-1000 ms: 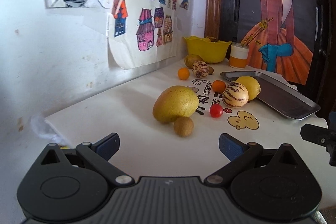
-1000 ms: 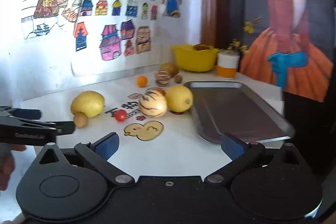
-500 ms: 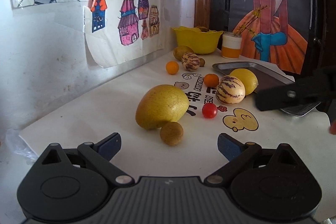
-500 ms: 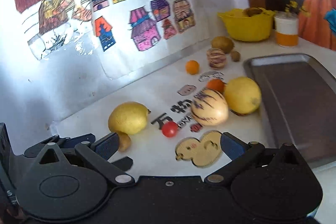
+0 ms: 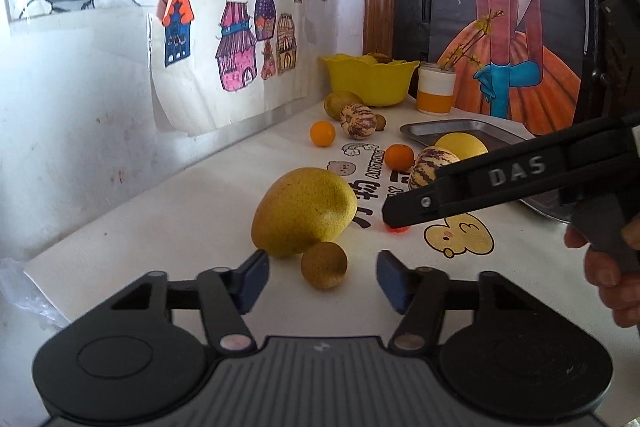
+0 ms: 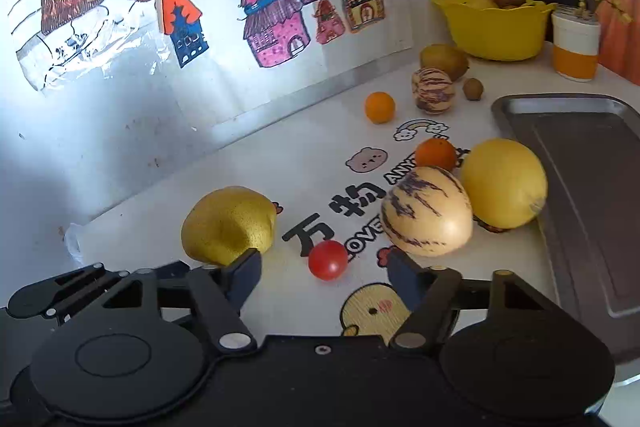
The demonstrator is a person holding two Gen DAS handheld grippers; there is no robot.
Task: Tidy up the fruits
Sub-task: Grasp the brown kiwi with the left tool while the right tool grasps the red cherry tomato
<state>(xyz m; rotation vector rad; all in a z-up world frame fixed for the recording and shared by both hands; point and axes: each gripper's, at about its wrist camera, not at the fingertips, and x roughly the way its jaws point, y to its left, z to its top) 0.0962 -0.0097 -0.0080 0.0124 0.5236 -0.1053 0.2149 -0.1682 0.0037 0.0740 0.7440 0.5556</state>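
Observation:
My left gripper (image 5: 318, 281) is open, its fingers on either side of a small brown round fruit (image 5: 324, 265) that lies against a big yellow pear (image 5: 304, 211). My right gripper (image 6: 324, 277) is open, with a red cherry tomato (image 6: 328, 259) between its fingertips; the tomato (image 5: 397, 229) is mostly hidden behind the right gripper in the left wrist view. A striped melon (image 6: 426, 213), a lemon (image 6: 503, 183) and an orange (image 6: 435, 154) lie beside the metal tray (image 6: 580, 147). The pear (image 6: 228, 225) is by the right gripper's left finger.
Further back lie another orange (image 6: 379, 107), a second striped melon (image 6: 433, 90), a brown fruit (image 6: 444, 61) and a small brown one (image 6: 473, 89). A yellow bowl (image 6: 494, 29) with fruit and a white-orange cup (image 6: 575, 51) stand at the back. The wall is at the left.
Both grippers have moved forward and down. The left one has closed in on the small brown fruit. The right one swung left across the left view to the cherry tomato.

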